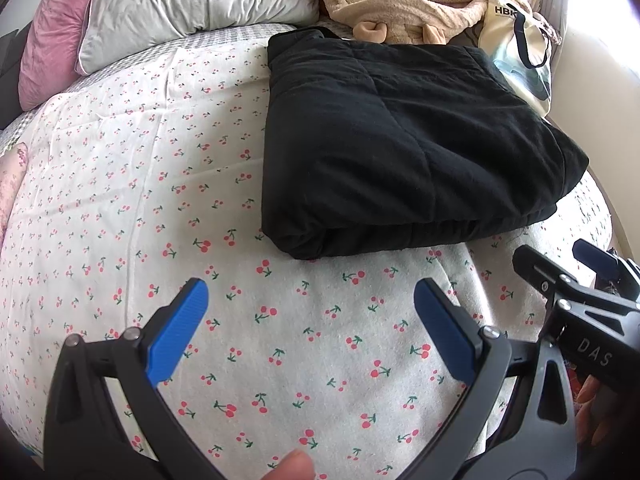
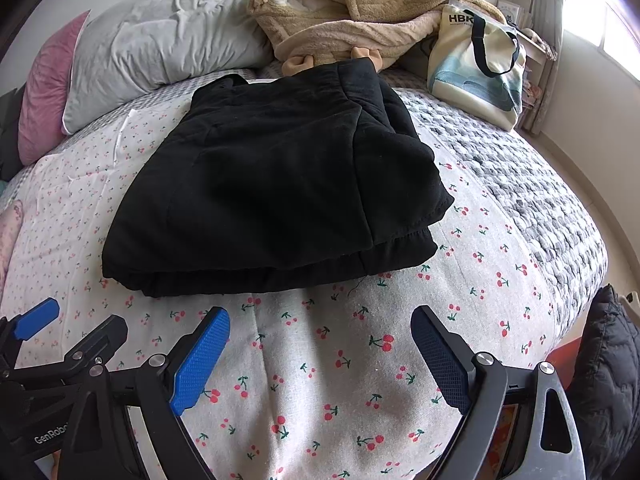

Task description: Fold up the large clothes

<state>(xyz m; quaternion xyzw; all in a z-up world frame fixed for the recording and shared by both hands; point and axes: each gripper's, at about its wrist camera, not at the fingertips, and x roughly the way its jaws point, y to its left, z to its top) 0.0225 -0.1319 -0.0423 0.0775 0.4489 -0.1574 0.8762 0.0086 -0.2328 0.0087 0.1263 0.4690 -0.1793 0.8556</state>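
Observation:
A black garment [image 1: 404, 148] [image 2: 272, 196] lies folded into a thick rectangle on the cherry-print bedspread [image 1: 140, 184] [image 2: 320, 360]. My left gripper [image 1: 310, 304] hovers open over the bedspread, short of the garment's near edge, nothing between its blue pads [image 1: 178, 332]. My right gripper [image 2: 320, 332] is likewise open and empty, just in front of the garment's folded edge. Each gripper shows in the other's view: the right gripper [image 1: 560, 264] at the right side, the left gripper [image 2: 76, 320] at the lower left. A fingertip [image 1: 292, 468] shows at the bottom of the left wrist view.
A grey pillow [image 2: 160, 44] and a pink pillow [image 2: 48, 88] lie at the bed's head. A beige fleece robe [image 2: 360, 12] is heaped behind the garment. A tote bag [image 2: 476, 64] stands at the back right. A grey knitted blanket [image 2: 520, 184] covers the right side. Dark padded fabric [image 2: 608, 380] hangs off the bed's right edge.

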